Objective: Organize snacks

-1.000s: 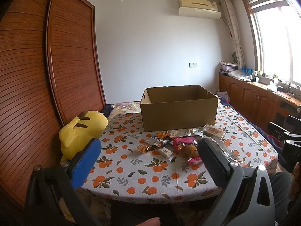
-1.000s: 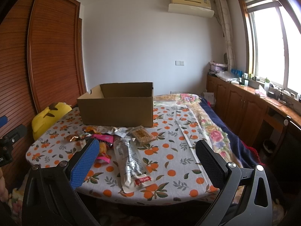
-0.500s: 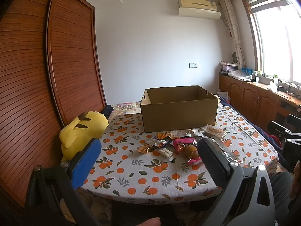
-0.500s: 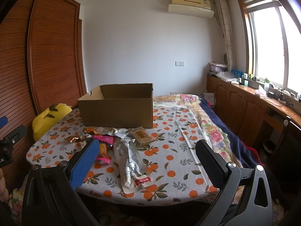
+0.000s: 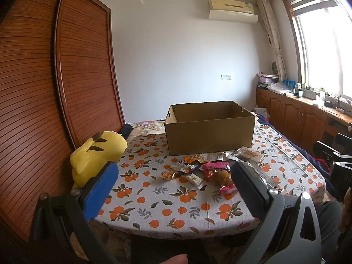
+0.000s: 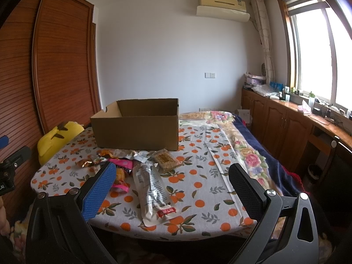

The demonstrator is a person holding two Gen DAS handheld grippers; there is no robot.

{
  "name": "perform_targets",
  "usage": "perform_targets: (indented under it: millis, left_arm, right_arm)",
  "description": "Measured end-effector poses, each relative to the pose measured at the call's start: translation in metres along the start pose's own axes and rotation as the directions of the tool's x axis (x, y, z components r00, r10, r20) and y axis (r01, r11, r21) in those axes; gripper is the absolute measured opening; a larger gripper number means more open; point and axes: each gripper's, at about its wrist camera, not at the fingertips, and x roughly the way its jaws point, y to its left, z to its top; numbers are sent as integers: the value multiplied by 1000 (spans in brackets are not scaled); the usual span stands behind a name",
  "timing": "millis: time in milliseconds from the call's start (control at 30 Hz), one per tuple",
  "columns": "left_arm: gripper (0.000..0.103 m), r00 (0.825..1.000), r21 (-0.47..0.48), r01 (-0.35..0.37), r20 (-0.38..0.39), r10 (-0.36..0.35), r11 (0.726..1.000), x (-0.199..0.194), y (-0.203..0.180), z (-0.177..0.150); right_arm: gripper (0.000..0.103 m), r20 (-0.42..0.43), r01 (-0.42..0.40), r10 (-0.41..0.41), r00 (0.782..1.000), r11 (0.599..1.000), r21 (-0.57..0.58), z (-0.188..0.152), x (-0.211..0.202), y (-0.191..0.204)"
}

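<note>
Starting means choosing one snack (image 6: 151, 189) and carrying it to the box (image 5: 209, 127), which looks empty as far as its inside shows. Both grippers, left (image 5: 173, 189) and right (image 6: 171, 189), hang short of the table (image 5: 176, 209) with jaws wide apart and empty. Snacks lie scattered just before the box; the long silver pack lies nearest the right gripper. Best to pinch it across its middle, so it does not flop.
</note>
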Motion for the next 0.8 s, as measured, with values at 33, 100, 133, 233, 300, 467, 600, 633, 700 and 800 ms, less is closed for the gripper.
perform_targets:
  millis: [33, 100, 133, 233, 300, 467, 600, 633, 700, 800]
  left_arm:
    - [103, 1000, 0, 0, 0, 0, 1000, 0, 0, 0]
    - [103, 1000, 0, 0, 0, 0, 1000, 0, 0, 0]
    - [103, 1000, 1, 0, 1, 0, 1000, 0, 0, 0]
    - [103, 1000, 1, 0, 1, 0, 1000, 0, 0, 0]
    - [103, 1000, 1, -1, 1, 1, 1000, 0, 0, 0]
    - [103, 1000, 2, 1, -1, -1, 1000, 0, -1, 1]
    - [103, 1000, 2, 1, -1, -1, 1000, 0, -1, 3]
    - [103, 1000, 2, 1, -1, -1, 1000, 0, -1, 3]
    - [103, 1000, 2, 2, -1, -2, 1000, 0, -1, 3]
    - [103, 1000, 1, 4, -4, -4, 1000, -1, -2, 2]
  right_arm:
    - [103, 1, 1, -1, 1000, 1000, 0, 0, 0, 0]
    - [103, 1, 0, 0, 1000, 1000, 0, -1, 0, 0]
    - [103, 1, 0, 0, 1000, 1000, 1, -1, 0, 0]
    - [103, 1, 0, 0, 1000, 1000, 1, -1, 0, 0]
    - [103, 2, 1, -1, 1000, 1000, 0, -2, 0, 0]
    - [103, 1, 0, 0, 1000, 1000, 1, -3, 0, 0]
    - [103, 0, -1, 1, 1000, 1000, 0, 3, -2, 1]
    - [103, 0, -1, 1, 1000, 1000, 0, 4, -2, 2]
    - [103, 0, 0, 0, 1000, 1000, -1, 3, -2, 1]
    - [103, -2, -1, 1, 1000, 1000, 1, 3, -2, 1]
